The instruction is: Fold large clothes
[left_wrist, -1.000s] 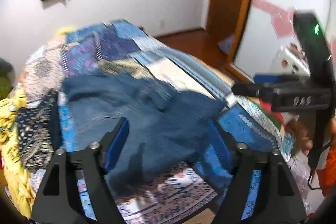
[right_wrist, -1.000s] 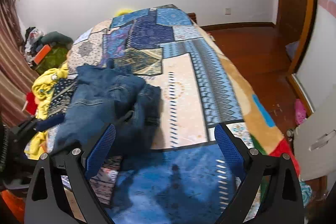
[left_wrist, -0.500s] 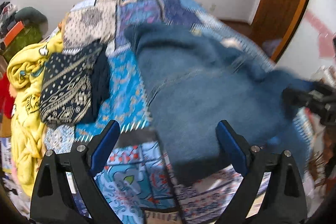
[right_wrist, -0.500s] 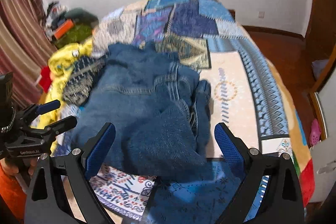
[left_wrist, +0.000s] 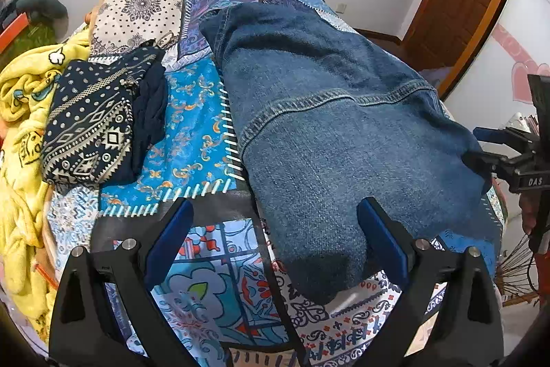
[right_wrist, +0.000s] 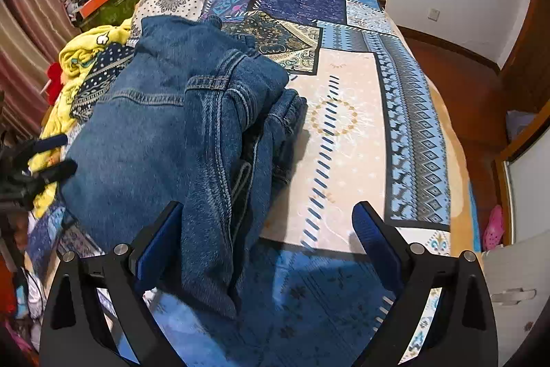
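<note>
Denim garment point(left_wrist: 330, 126), looks like a jacket or jeans, lies flat on the patchwork bedspread point(left_wrist: 192, 133), running from about 12 o'clock down to 6 o'clock in the left wrist view, its near hem end between the left gripper point(left_wrist: 275, 243) fingers but not pinched. Left jaws are opening, nearly at full spread, pads clear of the cloth; likely it has let the fabric go so the panel can settle smooth. Right gripper point(right_wrist: 264, 239) also stands wide, nothing clamped; a bunched sleeve or leg of denim point(right_wrist: 213, 195) drapes past its left finger at 7 o'clock, touching or just beside it, can't tell which. In the right view the garment is doubled over itself, layers stacked toward 10 o'clock, so the fold is probably partway done. Folded patterned navy cloth point(left_wrist: 99, 122) sits at 9 o'clock, apart from the denim, probably a finished piece set aside. Yellow blanket point(left_wrist: 20, 133) is heaped at the bed's left edge.
</note>
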### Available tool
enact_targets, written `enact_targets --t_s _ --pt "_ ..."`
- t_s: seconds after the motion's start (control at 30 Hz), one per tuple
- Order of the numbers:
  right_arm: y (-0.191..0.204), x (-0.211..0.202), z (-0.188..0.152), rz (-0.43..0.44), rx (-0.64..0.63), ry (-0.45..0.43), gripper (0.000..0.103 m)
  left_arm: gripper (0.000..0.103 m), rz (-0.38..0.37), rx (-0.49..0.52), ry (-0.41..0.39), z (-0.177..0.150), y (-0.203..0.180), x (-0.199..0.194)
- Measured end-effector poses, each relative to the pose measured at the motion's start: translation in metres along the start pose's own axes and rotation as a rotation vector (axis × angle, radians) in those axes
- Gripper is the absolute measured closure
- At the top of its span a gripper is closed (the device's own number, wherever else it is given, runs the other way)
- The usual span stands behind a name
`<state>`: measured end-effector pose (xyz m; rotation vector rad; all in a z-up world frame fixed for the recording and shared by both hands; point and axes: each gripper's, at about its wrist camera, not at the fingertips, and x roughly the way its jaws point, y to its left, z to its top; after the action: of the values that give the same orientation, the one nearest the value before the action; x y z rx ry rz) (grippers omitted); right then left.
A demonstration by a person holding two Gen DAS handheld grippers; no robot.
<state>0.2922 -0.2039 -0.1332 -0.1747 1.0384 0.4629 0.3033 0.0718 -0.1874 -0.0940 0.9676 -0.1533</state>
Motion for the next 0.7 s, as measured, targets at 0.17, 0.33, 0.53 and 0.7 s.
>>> enact_targets --t_s 0.17,0.33,0.53,0.7 --pt "0.010 -0.021 0.014 -0.062 -0.056 -0.053 0.007 0.006 0.126 0.084 -0.065 0.017 0.003 -0.019" --pt "0.016 -0.040 0.040 -0.072 -0.071 -0.156 0.006 0.006 0.180 0.102 -0.127 0.047 0.015 -0.031" --pt "0.022 -0.022 0.074 -0.018 -0.041 -0.165 0.006 0.006 0.150 0.075 -0.125 0.086 0.024 -0.012" --pt "0.029 0.016 0.091 0.063 -0.034 -0.072 0.006 0.006 0.094 0.076 -0.041 0.108 0.022 0.032"
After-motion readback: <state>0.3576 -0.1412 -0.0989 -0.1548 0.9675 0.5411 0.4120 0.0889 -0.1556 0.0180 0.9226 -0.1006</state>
